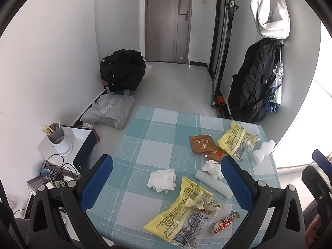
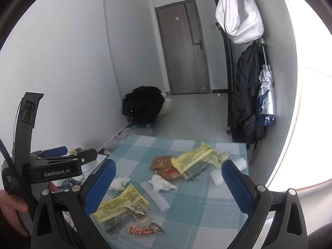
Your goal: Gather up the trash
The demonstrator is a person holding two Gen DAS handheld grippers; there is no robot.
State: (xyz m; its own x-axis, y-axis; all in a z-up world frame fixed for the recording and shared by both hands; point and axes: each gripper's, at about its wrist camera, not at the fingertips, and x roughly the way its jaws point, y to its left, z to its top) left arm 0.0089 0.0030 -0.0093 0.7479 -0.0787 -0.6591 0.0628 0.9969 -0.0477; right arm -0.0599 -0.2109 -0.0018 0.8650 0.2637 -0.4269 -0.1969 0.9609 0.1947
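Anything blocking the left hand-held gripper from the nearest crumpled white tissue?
Nothing visible. The left hand-held gripper hangs open above the checked tablecloth, with the crumpled white tissue lying exposed between its blue fingers.

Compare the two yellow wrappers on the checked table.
The near yellow wrapper lies at the table's front edge beside a red-checked candy wrapper; the far yellow wrapper lies toward the back, beside brown packets. The near one looks larger in view and lies flatter; the far one is more bunched. Both are torn open, with black print and clear crumpled ends.
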